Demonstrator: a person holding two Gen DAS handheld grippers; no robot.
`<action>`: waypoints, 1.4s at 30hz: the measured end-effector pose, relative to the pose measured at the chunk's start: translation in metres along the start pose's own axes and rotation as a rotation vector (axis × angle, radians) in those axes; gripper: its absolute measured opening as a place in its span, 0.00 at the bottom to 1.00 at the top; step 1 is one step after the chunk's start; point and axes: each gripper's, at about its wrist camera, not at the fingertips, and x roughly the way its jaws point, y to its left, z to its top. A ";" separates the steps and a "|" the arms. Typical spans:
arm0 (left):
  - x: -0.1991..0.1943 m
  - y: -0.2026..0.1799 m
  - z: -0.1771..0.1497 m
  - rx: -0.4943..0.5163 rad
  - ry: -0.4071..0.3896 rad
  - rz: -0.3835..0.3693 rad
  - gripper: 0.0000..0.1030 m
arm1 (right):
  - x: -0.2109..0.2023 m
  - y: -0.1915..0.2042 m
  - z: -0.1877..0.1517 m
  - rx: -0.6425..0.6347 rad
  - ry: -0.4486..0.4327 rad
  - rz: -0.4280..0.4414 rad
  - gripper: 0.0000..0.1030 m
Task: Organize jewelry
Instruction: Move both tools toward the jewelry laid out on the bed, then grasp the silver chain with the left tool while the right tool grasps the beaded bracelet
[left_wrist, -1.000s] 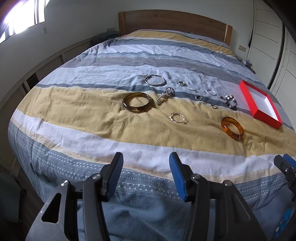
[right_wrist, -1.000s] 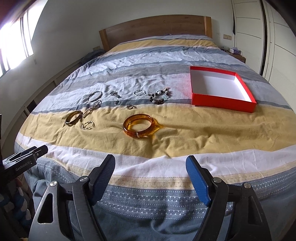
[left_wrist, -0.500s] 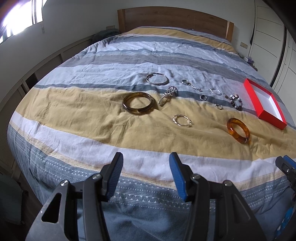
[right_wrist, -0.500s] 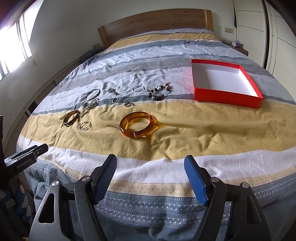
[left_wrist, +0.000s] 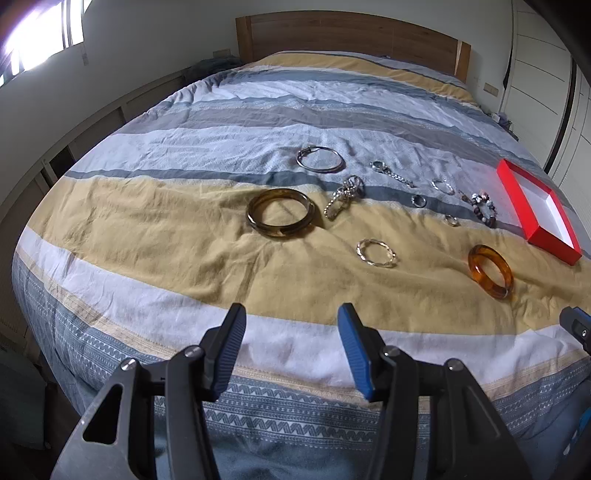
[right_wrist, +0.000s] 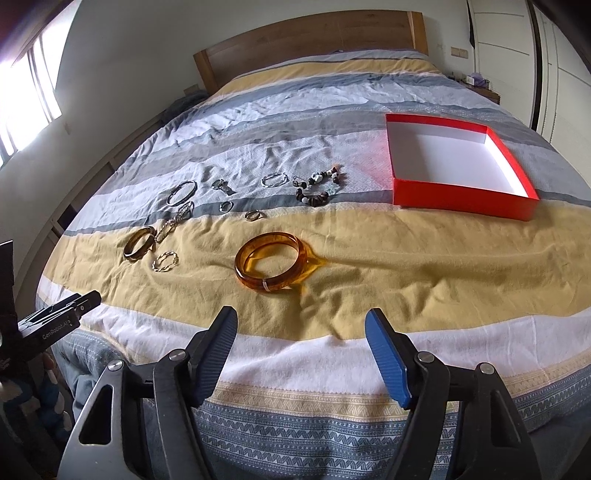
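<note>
Jewelry lies spread on the bedspread: two amber bangles, orange at 12 o'clock, brown at 10; one red box at 2. Left gripper and right gripper gape, holding nothing.

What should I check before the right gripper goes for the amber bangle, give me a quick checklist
1. Right gripper open and holding nothing: ok, its jaws stand wide apart.
2. Amber bangle free of other pieces: ok, it lies alone on the yellow stripe of the bedspread, apart from the twisted silver ring.
3. Bangle lined up with the gripper: ok, it sits just ahead, slightly to the left of centre.
4. Red box ready to receive: ok, open with nothing in it.
5. Left gripper out of the way: ok, open and off to the left.
6. Whether the soft, wrinkled cover will let a finger slide under the bangle: cannot tell.
</note>
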 end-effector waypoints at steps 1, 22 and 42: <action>0.001 0.000 0.001 0.001 -0.001 0.003 0.48 | 0.002 0.000 0.001 -0.001 0.003 0.001 0.69; 0.033 -0.001 0.046 0.037 0.031 -0.090 0.48 | 0.039 -0.002 0.048 0.014 0.047 0.056 0.59; 0.133 -0.045 0.126 0.204 0.085 -0.177 0.48 | 0.148 -0.014 0.138 0.072 0.104 0.006 0.71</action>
